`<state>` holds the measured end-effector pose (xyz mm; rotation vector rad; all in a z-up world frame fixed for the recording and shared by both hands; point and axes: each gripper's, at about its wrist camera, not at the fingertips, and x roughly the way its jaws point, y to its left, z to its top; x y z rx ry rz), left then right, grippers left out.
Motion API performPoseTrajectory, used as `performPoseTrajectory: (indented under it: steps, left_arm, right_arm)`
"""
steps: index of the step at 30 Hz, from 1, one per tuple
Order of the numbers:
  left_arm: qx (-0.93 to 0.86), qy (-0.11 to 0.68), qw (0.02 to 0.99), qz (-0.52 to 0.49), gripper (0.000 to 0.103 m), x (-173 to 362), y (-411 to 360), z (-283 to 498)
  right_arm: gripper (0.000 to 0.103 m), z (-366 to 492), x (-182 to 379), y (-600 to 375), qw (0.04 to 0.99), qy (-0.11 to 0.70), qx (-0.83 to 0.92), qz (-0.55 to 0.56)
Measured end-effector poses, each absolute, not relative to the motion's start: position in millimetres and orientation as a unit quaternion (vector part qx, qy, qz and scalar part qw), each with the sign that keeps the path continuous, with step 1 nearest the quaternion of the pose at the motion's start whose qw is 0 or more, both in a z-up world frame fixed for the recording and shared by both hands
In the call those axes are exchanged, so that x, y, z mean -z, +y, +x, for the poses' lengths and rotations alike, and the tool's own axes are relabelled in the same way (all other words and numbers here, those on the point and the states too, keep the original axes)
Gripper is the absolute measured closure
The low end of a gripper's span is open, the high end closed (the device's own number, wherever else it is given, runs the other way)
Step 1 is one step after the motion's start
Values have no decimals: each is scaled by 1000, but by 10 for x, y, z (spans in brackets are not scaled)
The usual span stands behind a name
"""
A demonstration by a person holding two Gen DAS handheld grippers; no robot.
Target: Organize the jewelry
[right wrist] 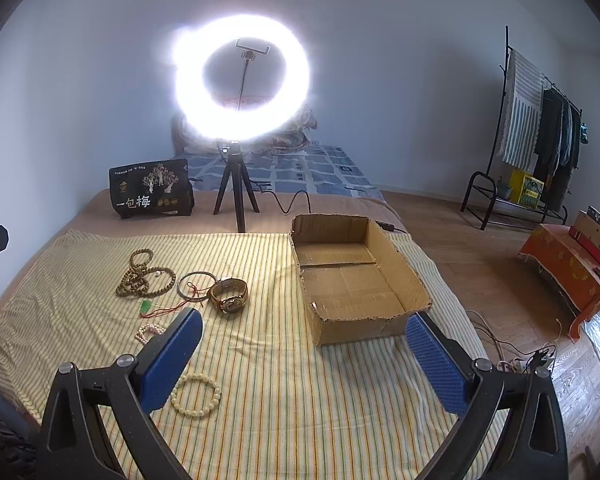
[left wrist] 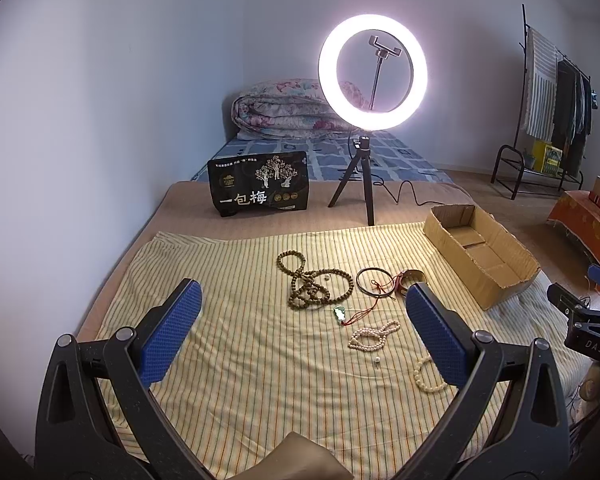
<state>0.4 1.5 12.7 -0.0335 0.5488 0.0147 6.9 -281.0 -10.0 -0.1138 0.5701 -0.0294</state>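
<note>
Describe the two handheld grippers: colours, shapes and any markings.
Both look alike. The left gripper and the right gripper each have two black, speckled plastic arms with triangular cut-outs and round silver pivot bolts. Their fingers carry long blue pads with a fine dimpled texture. In the left wrist view, the right gripper's black body shows white lettering reading DAS.

A glowing ring light [left wrist: 372,70] stands before pale walls [left wrist: 140,60], a clothes rack [right wrist: 540,128] over wooden floor [right wrist: 580,380].
</note>
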Motion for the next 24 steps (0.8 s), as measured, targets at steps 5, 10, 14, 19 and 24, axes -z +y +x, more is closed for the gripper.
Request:
performPoseTrajectory:
  steps: [5,10,14,19,24]
  left_arm:
    - [-7,270,963,-17,0,-136,14,5]
    - [-8,269,963,-16,0,-138,10,3]
    - [-8,267,963,-14,0,-146,15,15]
    - [-8,267,964,-14,0,-147,13,10]
    - [-8,267,964,-13,0,-145,8,12]
  right_arm:
    - [0,74,104,-2806,957,286,12,-55]
    - [0,82,101,-2797,956,288,12,-55]
    - [0,85,105,-2798,956,289,11,-55]
    - [0,87,110,-2791,955,290,12,-56]
    - [0,75,107,-2795,955,291,10,-55]
